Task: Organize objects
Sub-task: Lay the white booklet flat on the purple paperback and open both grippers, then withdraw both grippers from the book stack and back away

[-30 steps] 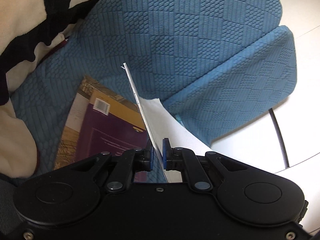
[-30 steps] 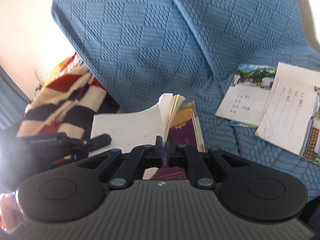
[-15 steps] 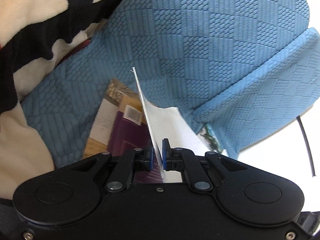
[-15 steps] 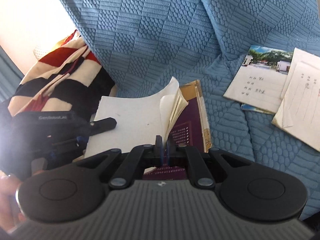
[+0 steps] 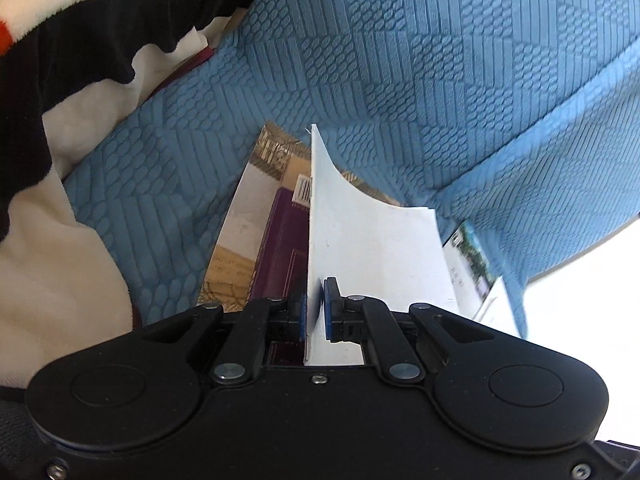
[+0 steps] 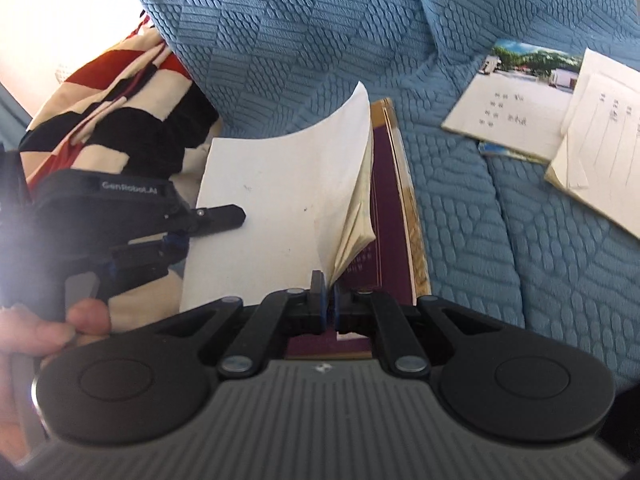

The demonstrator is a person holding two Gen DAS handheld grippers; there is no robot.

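On the blue quilted sofa cover (image 6: pixel 304 40) lies a purple-covered book (image 6: pixel 390 216); just above it a white booklet (image 6: pixel 280 200) hangs, left gripper (image 5: pixel 314 312) clenched on one edge, right gripper (image 6: pixel 329 300) clenched on the opposite corner.

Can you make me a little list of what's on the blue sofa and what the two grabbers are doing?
surface: blue textured sofa cover
left gripper: shut on the white booklet's edge
right gripper: shut on the white booklet's other edge
under the booklet: purple-and-gold book, lying flat
to the right: photo-topped booklets, lying apart from the book
to the left: striped blanket
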